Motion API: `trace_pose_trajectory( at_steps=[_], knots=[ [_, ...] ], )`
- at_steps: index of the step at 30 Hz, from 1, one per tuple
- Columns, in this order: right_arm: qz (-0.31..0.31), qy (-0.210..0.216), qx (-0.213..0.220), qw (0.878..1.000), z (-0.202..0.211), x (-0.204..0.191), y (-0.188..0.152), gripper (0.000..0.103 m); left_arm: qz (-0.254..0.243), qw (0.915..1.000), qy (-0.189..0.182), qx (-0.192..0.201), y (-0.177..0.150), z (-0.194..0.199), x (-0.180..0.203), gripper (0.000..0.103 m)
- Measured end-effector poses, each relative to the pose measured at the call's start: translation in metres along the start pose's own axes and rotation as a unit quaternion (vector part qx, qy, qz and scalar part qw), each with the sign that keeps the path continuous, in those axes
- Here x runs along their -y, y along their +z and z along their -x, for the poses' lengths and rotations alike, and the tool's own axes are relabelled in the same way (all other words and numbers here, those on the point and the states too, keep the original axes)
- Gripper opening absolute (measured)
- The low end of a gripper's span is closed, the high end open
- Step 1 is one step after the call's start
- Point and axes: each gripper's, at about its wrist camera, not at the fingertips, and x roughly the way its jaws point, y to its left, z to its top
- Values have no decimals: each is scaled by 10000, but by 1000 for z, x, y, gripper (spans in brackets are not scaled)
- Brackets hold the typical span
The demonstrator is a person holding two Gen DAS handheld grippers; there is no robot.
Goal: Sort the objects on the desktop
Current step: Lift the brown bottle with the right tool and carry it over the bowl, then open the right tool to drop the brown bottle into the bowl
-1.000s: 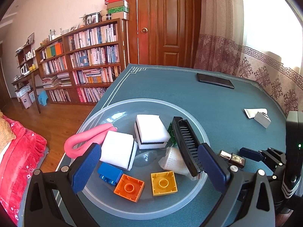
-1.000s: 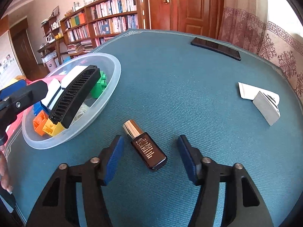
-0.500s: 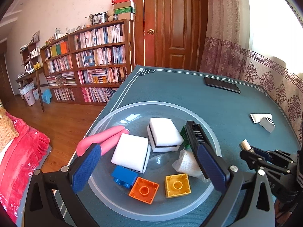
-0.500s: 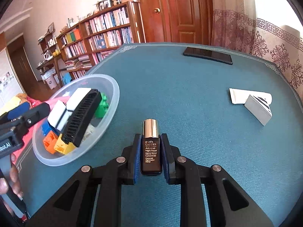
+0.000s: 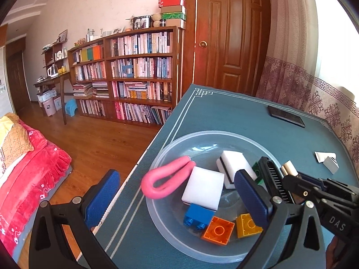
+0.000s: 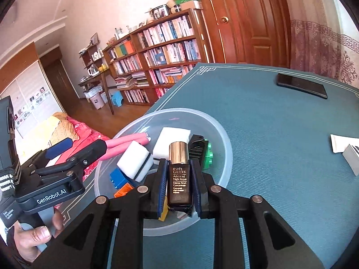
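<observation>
My right gripper [image 6: 179, 187] is shut on a small dark serum bottle [image 6: 179, 174] with a gold cap, held in the air over the near side of the clear plastic bowl [image 6: 221, 134]. In the left wrist view the bottle's cap [image 5: 289, 168] pokes in from the right above the bowl [image 5: 170, 148]. The bowl holds a pink curved tube [image 5: 166, 179], two white sponges [image 5: 204, 188], a black comb [image 5: 272, 179], and blue [image 5: 197, 216], orange [image 5: 218, 229], yellow and green bricks. My left gripper [image 5: 177, 199] stands open at the bowl's near left, holding nothing.
The table is covered by a teal cloth [image 6: 280, 123]. A black phone [image 6: 301, 85] lies at the far side and a white folded card with a small box [image 6: 350, 152] at the right. The table's left edge drops to a wooden floor, with a bookcase [image 5: 134, 78] behind.
My right gripper closed on the bottle, lifted it off the cloth and carried it left over the bowl. The left gripper shifted left, staying open.
</observation>
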Motion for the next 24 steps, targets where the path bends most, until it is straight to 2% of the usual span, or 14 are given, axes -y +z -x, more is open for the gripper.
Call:
trace_pose_trajectory(
  at_steps=[1,3,5,14,24],
  knots=[
    [3,43,0,10000,-1,-1,-1,31,28,10000,4,-2,0,0,-1,102],
    [-12,109,29,9999,-2,-1,-2,46,49,10000,2,-1,0,-1,-2,102],
    [-61,103,86,9999,0,2,-4,54,39,10000,11,-3,-1,-1,-2,102],
    [-300,-145,215,9992,9,21,-12,54,-162,9999,-33,-24,-4,0,16,102],
    [-244,-270,406,9985,21,26,-15,54,-366,9992,-116,-49,-8,2,33,102]
  ],
)
